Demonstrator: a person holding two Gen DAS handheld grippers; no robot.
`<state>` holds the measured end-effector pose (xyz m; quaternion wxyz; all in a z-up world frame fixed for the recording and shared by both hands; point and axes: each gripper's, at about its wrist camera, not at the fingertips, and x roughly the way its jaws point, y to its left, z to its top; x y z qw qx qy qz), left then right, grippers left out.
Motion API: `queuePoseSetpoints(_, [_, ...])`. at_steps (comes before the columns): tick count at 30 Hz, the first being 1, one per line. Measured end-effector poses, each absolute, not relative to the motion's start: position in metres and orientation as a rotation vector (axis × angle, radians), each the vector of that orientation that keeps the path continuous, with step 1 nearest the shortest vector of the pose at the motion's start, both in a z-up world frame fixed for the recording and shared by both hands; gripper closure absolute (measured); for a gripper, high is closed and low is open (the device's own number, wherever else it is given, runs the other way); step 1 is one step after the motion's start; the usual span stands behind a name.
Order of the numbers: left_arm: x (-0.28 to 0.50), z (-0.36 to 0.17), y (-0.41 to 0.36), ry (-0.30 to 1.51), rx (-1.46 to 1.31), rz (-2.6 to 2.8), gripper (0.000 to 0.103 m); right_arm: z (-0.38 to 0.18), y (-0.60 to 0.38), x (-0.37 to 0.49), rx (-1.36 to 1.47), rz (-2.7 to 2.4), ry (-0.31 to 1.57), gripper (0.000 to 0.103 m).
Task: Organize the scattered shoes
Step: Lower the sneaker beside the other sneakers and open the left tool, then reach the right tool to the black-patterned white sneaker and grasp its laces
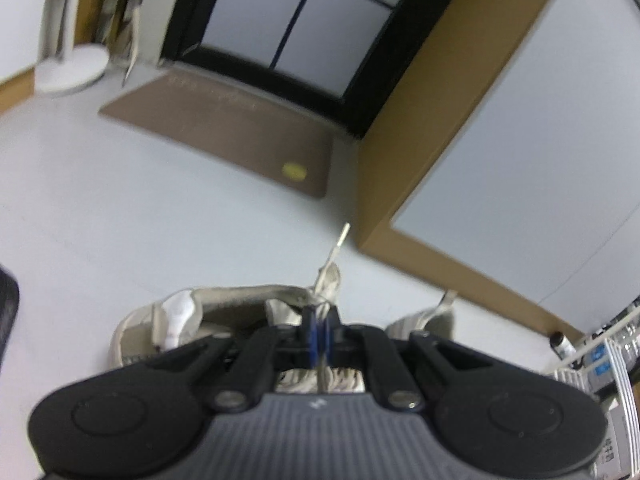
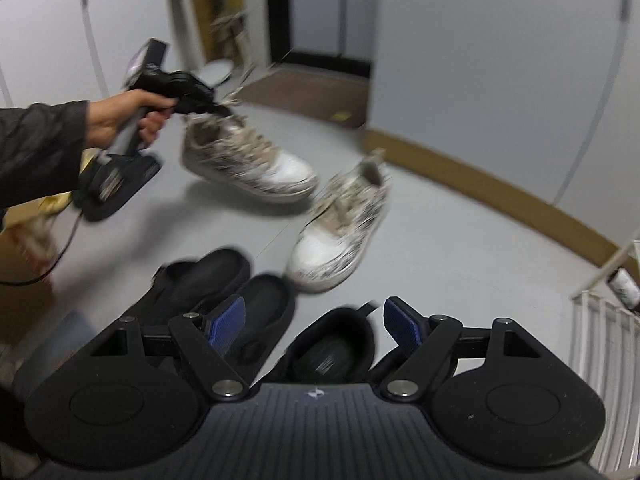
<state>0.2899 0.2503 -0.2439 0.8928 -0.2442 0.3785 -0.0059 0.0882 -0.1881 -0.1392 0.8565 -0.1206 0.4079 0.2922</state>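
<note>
A beige-and-white sneaker (image 2: 244, 160) is held clear of the grey floor (image 2: 440, 240) by the left gripper (image 1: 319, 340), whose blue pads are pressed together on the top edge of the shoe near its tongue and laces. In the left wrist view the shoe's opening (image 1: 224, 316) is seen directly ahead of the closed fingers, with a lace end (image 1: 338, 244) sticking up beyond them. The left gripper's handle is gripped by a hand (image 2: 120, 120) coming out of a dark sleeve (image 2: 36, 152).

A matching second sneaker (image 2: 340, 232) is seen standing on the floor just to the right of the lifted one, its toe turned toward the right wrist camera. Nearer that camera, three black slip-on shoes are set on the floor: two (image 2: 208, 280) (image 2: 264, 308) close together on the left and a third (image 2: 332, 348) between the fingers of the right gripper (image 2: 316, 324). The right gripper's jaws are spread wide, and nothing is pinched between its blue pads (image 2: 228, 320).

A brown doormat (image 1: 224, 132) is laid before a dark-framed door (image 1: 288, 28) at the far end of the floor.
</note>
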Motion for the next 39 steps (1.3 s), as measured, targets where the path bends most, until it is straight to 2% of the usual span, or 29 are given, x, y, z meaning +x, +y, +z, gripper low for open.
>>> queuePoseSetpoints(5, [0.259,-0.276,0.26,0.812,-0.561,0.008,0.098,-0.146,-0.162,0.094,-0.278,0.644,0.894,0.022])
queuePoseSetpoints(9, [0.238,-0.294,0.271,0.81,-0.59,0.033,0.093,-0.148,-0.15,0.094,-0.274,0.647,0.916,0.022])
queuePoseSetpoints(10, [0.233,-0.298,0.272,0.808,-0.59,0.047,0.088,-0.15,-0.145,0.094,-0.283,0.647,0.921,0.022])
queuePoseSetpoints(12, [0.222,-0.302,0.275,0.808,-0.609,0.08,0.071,-0.152,-0.142,0.095,-0.287,0.645,0.931,0.022])
queuePoseSetpoints(18, [0.203,-0.301,0.276,0.774,-0.598,0.08,0.043,-0.154,-0.124,0.101,-0.25,0.647,0.946,0.019])
queuePoseSetpoints(20, [0.194,-0.295,0.274,0.761,-0.586,0.068,0.037,-0.154,-0.117,0.104,-0.232,0.639,0.945,0.016])
queuePoseSetpoints(26, [0.174,-0.29,0.269,0.764,-0.591,0.066,0.032,-0.158,-0.098,0.105,-0.229,0.636,0.92,0.013])
queuePoseSetpoints(28, [0.169,-0.292,0.27,0.763,-0.602,0.071,0.03,-0.16,-0.094,0.106,-0.218,0.634,0.914,0.009])
queuePoseSetpoints(34, [0.155,-0.293,0.273,0.756,-0.624,0.099,0.028,-0.166,-0.085,0.115,-0.211,0.646,0.898,0.009])
queuePoseSetpoints(39, [0.131,-0.283,0.275,0.712,-0.622,0.158,0.017,-0.166,-0.073,0.133,-0.283,0.733,0.854,0.007])
